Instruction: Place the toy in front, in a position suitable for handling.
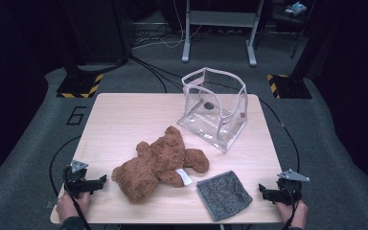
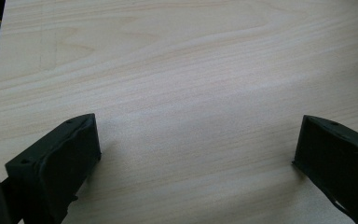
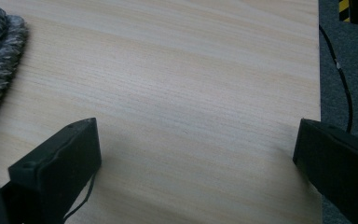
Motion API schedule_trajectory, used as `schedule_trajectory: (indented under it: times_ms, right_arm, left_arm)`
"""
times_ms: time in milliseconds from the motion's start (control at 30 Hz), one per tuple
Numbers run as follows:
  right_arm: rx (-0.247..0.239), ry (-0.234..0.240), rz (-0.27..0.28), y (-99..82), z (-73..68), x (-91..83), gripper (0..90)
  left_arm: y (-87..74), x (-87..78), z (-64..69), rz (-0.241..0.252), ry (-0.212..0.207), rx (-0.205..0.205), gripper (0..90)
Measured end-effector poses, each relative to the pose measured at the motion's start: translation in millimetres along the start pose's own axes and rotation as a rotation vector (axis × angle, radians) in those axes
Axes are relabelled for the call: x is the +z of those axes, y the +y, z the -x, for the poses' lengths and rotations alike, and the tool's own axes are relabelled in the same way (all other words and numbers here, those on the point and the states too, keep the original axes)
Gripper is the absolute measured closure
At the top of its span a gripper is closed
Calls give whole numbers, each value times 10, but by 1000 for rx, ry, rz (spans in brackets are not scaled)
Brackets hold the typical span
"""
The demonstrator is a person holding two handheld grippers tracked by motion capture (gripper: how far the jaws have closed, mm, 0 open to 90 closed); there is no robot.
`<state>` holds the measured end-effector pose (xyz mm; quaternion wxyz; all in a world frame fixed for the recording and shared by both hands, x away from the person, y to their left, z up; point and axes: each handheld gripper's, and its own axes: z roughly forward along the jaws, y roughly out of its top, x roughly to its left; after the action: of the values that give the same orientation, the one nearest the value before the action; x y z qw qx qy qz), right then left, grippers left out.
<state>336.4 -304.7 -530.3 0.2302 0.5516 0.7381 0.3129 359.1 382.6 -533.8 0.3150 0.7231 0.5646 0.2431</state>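
Nothing is under way yet: the left tool and right tool rest released at the pale wooden worktop's near corners. The brown plush teddy bear lies between them, beside a grey knitted cloth, probably bound for the clear plastic bag; a grasp comes first.

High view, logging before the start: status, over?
Left gripper and right gripper open, empty. Teddy bear lying between them, beside grey cloth. Clear bag upright behind.

One legible marking: a large dark numeral "6" on the grey floor carpet, just beyond the table's far left corner. The bear's white tag is too small to read.
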Motion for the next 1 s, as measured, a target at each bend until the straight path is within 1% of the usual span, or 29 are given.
schedule_trajectory:
  times_ms: [133,167,200,233,267,533,633,667,733,767,833,867,900,933,1000]
  right_arm:
    - [-4,-1,1,0,1,3,0]
    - [1,0,-1,0,-5,2,0]
    - [-14,-2,7,2,8,7,0]
    - [-14,-2,6,1,8,6,0]
    - [-4,-2,1,1,0,3,0]
    - [-7,-7,1,9,5,7,0]
    - [-14,-6,-2,11,9,8,0]
    - [0,-7,-9,19,-2,8,0]
    - [-11,-5,-15,26,5,10,0]
    - [-3,-5,-18,29,-2,10,0]
    - [-8,-5,-21,30,0,8,0]
    - [-1,-7,-28,36,-16,3,0]
    - [-13,-4,-34,53,-26,5,0]
    - [-8,-8,-33,70,-43,6,0]
    - [-18,-24,-29,135,-93,-20,0]
  left_arm:
    - [1,1,-1,0,0,0,0]
    - [0,1,-1,0,0,0,0]
    - [1,1,-1,0,0,0,0]
    - [1,1,0,0,0,0,0]
    - [1,2,-1,1,0,-1,0]
    - [2,1,-1,-1,2,-1,0]
    - [1,2,-1,0,1,0,0]
    - [2,1,-1,-3,1,-1,0]
    - [2,1,-1,-2,1,-2,0]
    - [3,1,-1,-2,2,-1,0]
    - [3,1,-1,-2,2,-1,0]
    - [3,1,-1,-2,1,-2,0]
    - [4,1,-2,-2,2,-1,0]
    - [3,4,-3,0,-1,-1,0]
    - [3,4,-3,0,-1,-2,0]
